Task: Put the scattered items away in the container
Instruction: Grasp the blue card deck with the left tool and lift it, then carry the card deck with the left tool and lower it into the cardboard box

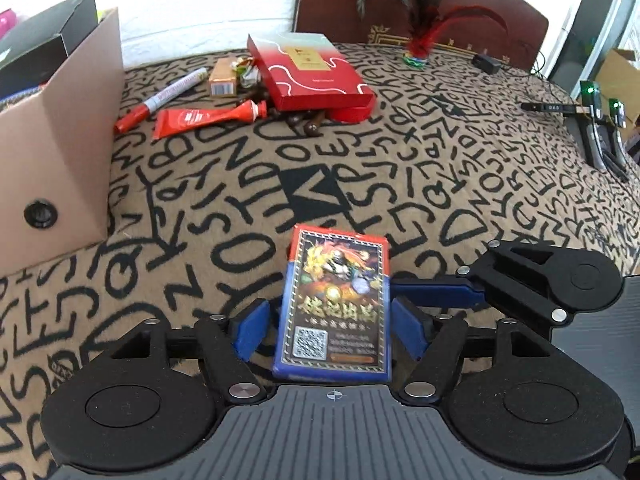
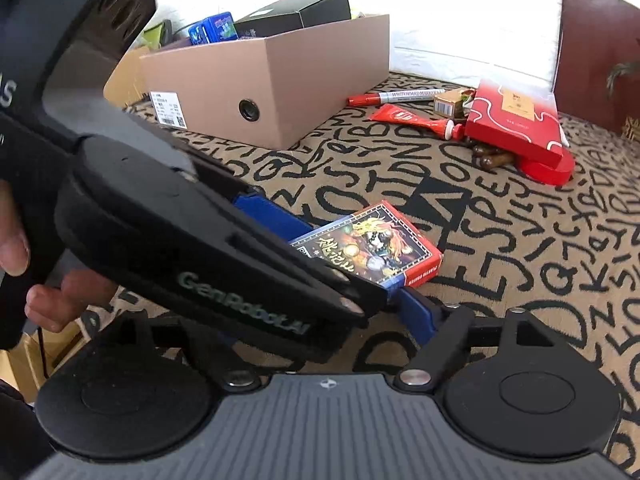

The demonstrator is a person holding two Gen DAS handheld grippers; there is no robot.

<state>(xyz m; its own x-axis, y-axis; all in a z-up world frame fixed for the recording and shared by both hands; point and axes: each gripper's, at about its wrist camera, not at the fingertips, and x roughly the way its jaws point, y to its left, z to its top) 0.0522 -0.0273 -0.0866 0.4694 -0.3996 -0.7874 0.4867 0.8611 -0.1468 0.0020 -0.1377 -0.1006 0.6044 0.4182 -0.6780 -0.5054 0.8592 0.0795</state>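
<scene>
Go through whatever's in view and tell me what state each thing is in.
Card box: between the left tool pads, gaps both sides.
Right tool: open beside it.
Cardboard box: open-topped, part filled.
Marker: capped.
Red tube: capped.
Red gift box: closed, tilted.

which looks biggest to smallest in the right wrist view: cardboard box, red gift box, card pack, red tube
1. cardboard box
2. red gift box
3. card pack: close to the gift box in apparent size, and nearer the camera, so this order is unsure
4. red tube
</scene>
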